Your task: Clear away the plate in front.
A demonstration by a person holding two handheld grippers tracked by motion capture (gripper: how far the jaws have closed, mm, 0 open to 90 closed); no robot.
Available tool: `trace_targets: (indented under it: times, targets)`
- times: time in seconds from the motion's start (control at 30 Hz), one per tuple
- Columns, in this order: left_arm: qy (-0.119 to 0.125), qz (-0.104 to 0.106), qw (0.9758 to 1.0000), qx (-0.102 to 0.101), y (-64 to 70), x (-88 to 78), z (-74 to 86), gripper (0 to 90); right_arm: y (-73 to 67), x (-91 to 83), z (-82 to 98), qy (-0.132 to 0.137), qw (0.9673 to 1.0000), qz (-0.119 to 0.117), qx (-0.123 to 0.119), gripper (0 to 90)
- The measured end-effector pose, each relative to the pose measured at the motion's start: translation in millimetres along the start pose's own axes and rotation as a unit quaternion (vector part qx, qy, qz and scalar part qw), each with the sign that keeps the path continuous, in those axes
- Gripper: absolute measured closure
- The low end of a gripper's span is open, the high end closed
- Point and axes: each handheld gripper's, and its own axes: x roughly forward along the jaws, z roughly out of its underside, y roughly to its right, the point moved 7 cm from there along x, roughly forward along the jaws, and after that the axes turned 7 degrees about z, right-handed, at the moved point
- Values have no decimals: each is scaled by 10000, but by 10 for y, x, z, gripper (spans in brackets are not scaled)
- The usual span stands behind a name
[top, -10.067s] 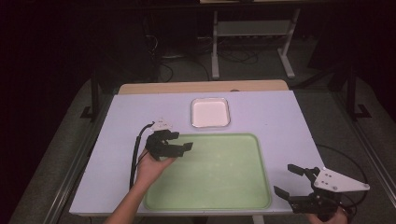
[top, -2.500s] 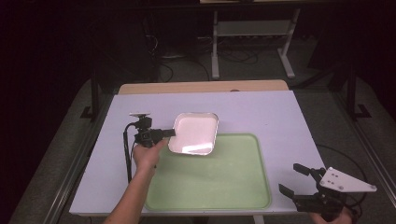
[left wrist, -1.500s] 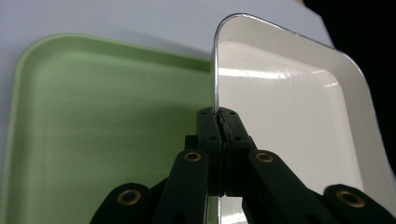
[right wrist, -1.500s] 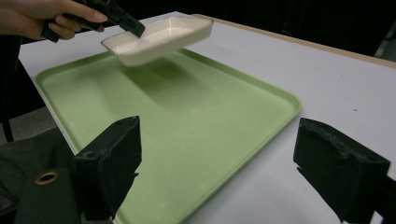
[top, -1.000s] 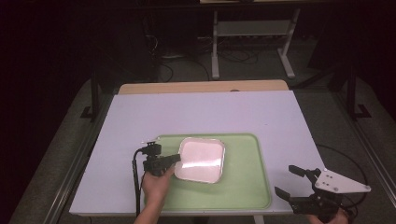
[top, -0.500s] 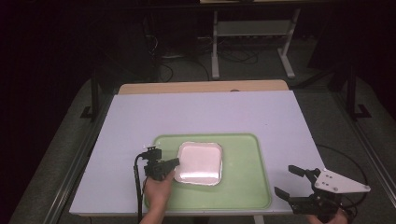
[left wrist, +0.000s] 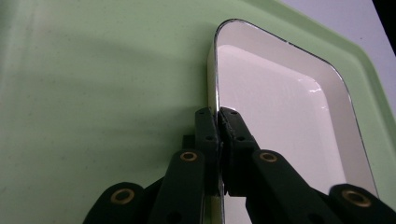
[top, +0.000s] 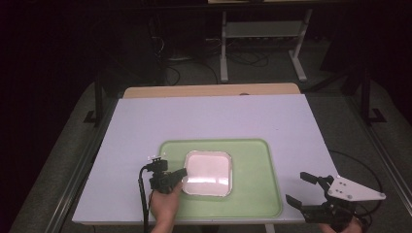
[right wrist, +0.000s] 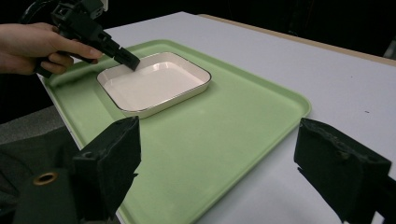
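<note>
Placement of the white dish on the green tray appears to be the step in hand, and it looks nearly done: the dish sits left of the tray's centre, its base seemingly flat on the tray floor. Left gripper has its jaws pinched tight on the dish's left rim, one jaw inside the wall and one outside, as the left gripper view confirms. To finish well, the jaws should part fully before any withdrawal, and the gripper should back straight away from the rim toward the tray's left edge; lifting or twisting while clamped would likely tip or drag the dish. Clearance is modest on that side: only a narrow strip of tray floor lies between the dish and the tray's raised left lip, so the outer jaw should clear that lip on retreat. Right of the dish, the tray floor is broad and bare. Right gripper hangs just off the tray's right front corner, jaws spread wide and holding nothing, well apart from the dish. White table beyond the tray's far edge is unobstructed.
</note>
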Motion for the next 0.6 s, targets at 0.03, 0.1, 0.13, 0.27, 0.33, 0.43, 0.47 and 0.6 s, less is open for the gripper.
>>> trace_targets:
  times: [0.03,0.1,0.13,0.27,0.33,0.43,0.47,0.6]
  targets:
    - [-2,15,10000,2,1,-5,5,856,3,1,1,0,10000,-2,-2,138]
    - [-10,32,10000,60,12,-26,13,845,8,4,5,-17,10000,-7,9,139]
    - [-15,33,10000,92,17,-37,18,844,10,7,7,-20,10000,-9,12,139]
    - [-43,41,9999,115,18,-68,43,830,7,7,4,-22,10000,-5,3,139]
    - [-46,26,9999,155,15,-77,64,833,2,7,2,-21,10000,-5,1,139]
    - [-27,65,9999,156,27,-98,98,844,3,16,8,-37,10000,0,2,139]
    - [-36,67,9998,175,33,-108,111,844,3,18,10,-38,10000,-3,12,139]
    - [-53,56,9995,295,49,-176,137,843,7,18,8,-31,10000,4,29,139]
